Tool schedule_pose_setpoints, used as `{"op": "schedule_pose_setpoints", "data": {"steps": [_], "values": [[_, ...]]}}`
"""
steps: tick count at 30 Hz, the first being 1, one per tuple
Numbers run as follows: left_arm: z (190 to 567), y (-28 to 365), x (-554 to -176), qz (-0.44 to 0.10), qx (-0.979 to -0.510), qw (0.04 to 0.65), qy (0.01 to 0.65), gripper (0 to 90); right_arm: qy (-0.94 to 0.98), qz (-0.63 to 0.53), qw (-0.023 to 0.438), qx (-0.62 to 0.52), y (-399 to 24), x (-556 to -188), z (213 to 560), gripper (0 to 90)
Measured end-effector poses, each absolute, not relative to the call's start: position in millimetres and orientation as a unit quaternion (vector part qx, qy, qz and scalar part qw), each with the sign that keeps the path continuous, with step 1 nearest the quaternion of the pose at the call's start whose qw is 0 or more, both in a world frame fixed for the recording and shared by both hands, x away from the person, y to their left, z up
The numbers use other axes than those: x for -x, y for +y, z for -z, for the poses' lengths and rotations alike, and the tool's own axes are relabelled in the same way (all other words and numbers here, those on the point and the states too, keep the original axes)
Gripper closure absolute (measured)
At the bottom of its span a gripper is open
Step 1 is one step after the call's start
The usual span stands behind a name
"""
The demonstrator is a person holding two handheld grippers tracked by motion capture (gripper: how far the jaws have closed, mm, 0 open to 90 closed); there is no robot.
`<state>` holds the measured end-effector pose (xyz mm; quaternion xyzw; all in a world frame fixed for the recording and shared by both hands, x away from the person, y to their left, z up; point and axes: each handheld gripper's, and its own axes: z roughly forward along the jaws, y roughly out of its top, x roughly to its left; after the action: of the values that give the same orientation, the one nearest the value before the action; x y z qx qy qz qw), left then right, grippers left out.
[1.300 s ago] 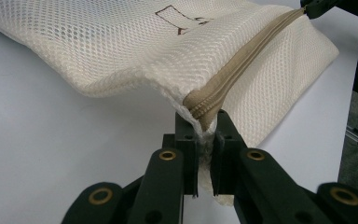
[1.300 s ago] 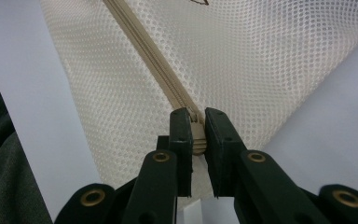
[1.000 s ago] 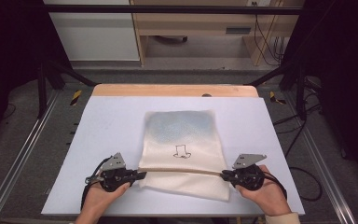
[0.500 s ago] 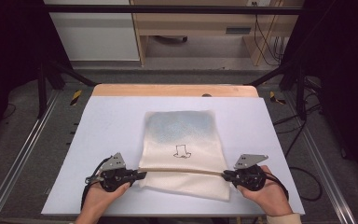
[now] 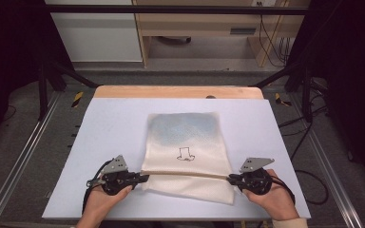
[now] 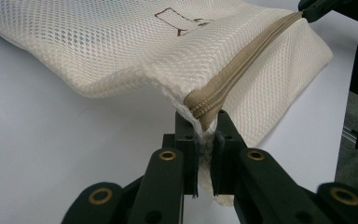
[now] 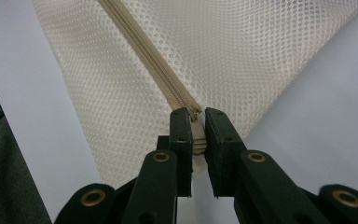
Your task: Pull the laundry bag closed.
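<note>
Left tool (image 5: pixel 141 178) clamped on left end of zipper (image 5: pixel 187 174). Mesh bag (image 5: pixel 185 142) flat mid-tabletop (image 5: pixel 104 123), near edge lifted (zipper taut between tools). Right tool (image 5: pixel 232 179) pinching zipper's right end. Judgement: keep pull even, both hands level; uneven tension could slip mesh from pads.

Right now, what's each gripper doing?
Left gripper: shut on the mesh laundry bag at its zipper end.
Right gripper: shut on the zipper's other end.
</note>
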<state>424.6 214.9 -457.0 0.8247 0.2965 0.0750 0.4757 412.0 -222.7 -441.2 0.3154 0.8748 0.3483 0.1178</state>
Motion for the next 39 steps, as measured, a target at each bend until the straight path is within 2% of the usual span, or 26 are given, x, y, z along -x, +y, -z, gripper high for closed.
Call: {"op": "schedule_pose_setpoints", "data": {"steps": [20, 22, 24, 25, 29, 30, 31, 32, 33, 34, 35, 36, 39], "values": [[458.5, 211.3, -418.0, -0.073, -0.835, 0.459, 0.295, 80.9, 0.877, -0.340, 0.120, -0.317, -222.6, -411.2, 444.1, 81.8], [457.7, 215.0, -415.7, -0.099, -0.835, 0.447, 0.306, 69.7, 0.876, -0.343, 0.118, -0.318, -222.8, -411.2, 444.8, 79.9], [454.7, 220.6, -411.8, -0.120, -0.833, 0.439, 0.314, 51.6, 0.871, -0.349, 0.123, -0.322, -223.8, -411.6, 444.4, 72.1], [452.4, 224.7, -409.0, -0.120, -0.830, 0.445, 0.315, 45.3, 0.869, -0.352, 0.127, -0.324, -224.3, -411.7, 443.9, 67.9], [443.7, 240.4, -402.7, -0.143, -0.813, 0.463, 0.321, 32.9, 0.856, -0.369, 0.138, -0.335, -223.7, -412.4, 441.1, 49.4], [442.0, 243.4, -403.8, -0.150, -0.806, 0.471, 0.326, 26.6, 0.848, -0.377, 0.152, -0.340, -221.1, -413.9, 439.7, 39.6], [441.1, 245.7, -405.2, -0.158, -0.798, 0.476, 0.333, 26.6, 0.848, -0.377, 0.152, -0.340, -221.1, -413.9, 439.7, 39.6], [441.0, 247.7, -407.0, -0.165, -0.790, 0.480, 0.343, 18.4, 0.834, -0.391, 0.170, -0.350, -217.4, -415.6, 435.9, 29.4], [441.3, 248.6, -408.2, -0.170, -0.787, 0.479, 0.348, 15.5, 0.829, -0.396, 0.178, -0.352, -215.8, -416.0, 434.6, 24.8], [441.7, 249.2, -409.7, -0.176, -0.785, 0.477, 0.354, 15.5, 0.829, -0.396, 0.178, -0.352, -215.8, -416.0, 434.6, 24.8], [442.3, 249.4, -412.6, -0.184, -0.779, 0.476, 0.364, 9.5, 0.819, -0.403, 0.200, -0.355, -210.1, -417.4, 430.5, 17.1], [442.3, 249.4, -412.6, -0.184, -0.779, 0.476, 0.364, 8.3, 0.819, -0.403, 0.200, -0.355, -210.1, -417.4, 430.5, 17.1], [441.7, 247.0, -415.0, -0.206, -0.770, 0.482, 0.365, 5.2, 0.796, -0.431, 0.232, -0.356, -203.4, -420.1, 423.5, 8.3]]}}
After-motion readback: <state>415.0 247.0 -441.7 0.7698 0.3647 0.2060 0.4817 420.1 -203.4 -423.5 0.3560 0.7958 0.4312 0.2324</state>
